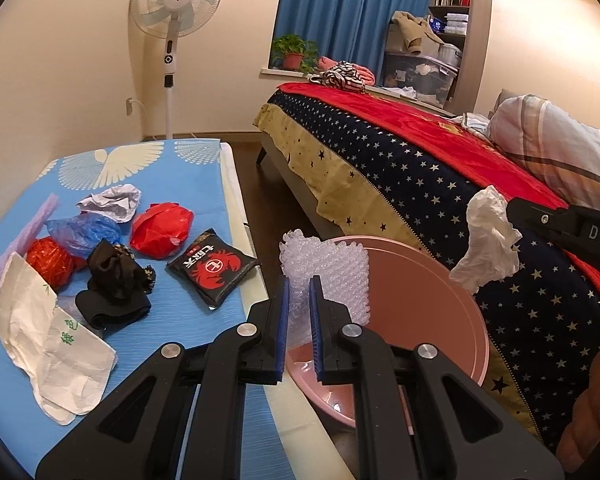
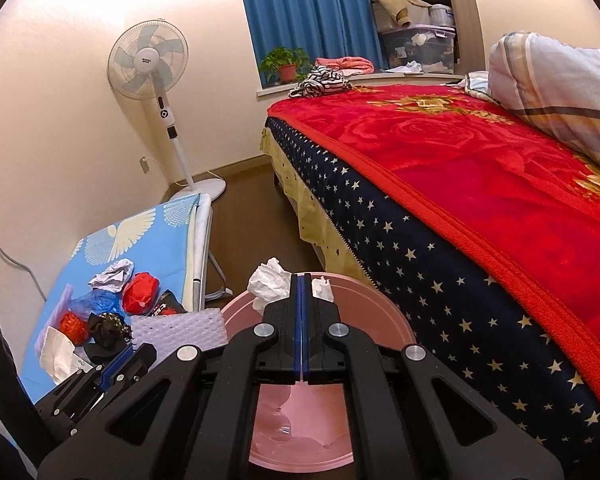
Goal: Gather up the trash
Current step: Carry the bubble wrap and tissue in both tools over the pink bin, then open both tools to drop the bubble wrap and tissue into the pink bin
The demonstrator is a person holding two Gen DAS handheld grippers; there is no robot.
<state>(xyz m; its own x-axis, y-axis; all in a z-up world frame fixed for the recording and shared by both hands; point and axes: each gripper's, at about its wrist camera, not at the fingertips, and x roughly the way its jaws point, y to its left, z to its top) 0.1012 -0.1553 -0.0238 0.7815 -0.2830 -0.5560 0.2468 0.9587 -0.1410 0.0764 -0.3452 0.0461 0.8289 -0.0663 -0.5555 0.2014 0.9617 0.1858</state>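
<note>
While the left gripper (image 1: 299, 280) pinches a sheet of bubble wrap (image 1: 328, 268) between its blue pads, its jaws drawn almost together on the thin plastic, the right gripper (image 2: 302, 280) is clamped tight on a crumpled white tissue (image 2: 270, 282) that bulges out on both sides of its tips. Both loads hang over a pink basin (image 2: 384, 308) just below and ahead of the tongs; the tissue is above its far rim, the bubble wrap at its left edge.

Left of the left gripper lies a board covered in blue cloth with a white bird print (image 1: 172, 184), and on it the rest of the trash: a black snack packet with a red crab (image 1: 212, 270) nearest the tongs, then a black bundle (image 1: 116, 280), a red plastic bag (image 1: 162, 230), a blue bag (image 1: 86, 234), crumpled white paper (image 1: 112, 202), an orange-red wad (image 1: 50, 262) and a white paper wrapper (image 1: 48, 336) at the near-left edge.

To the right of both grippers runs a bed (image 2: 420, 248) with a star-printed navy cover and a red blanket (image 2: 480, 160), a striped pillow (image 2: 560, 92) at its far right. Beyond, a standing fan (image 2: 148, 64) is against the cream wall, and blue curtains (image 2: 312, 8) hang above a sill with a potted plant (image 2: 284, 64). The floor between board and bed is dark wood.
</note>
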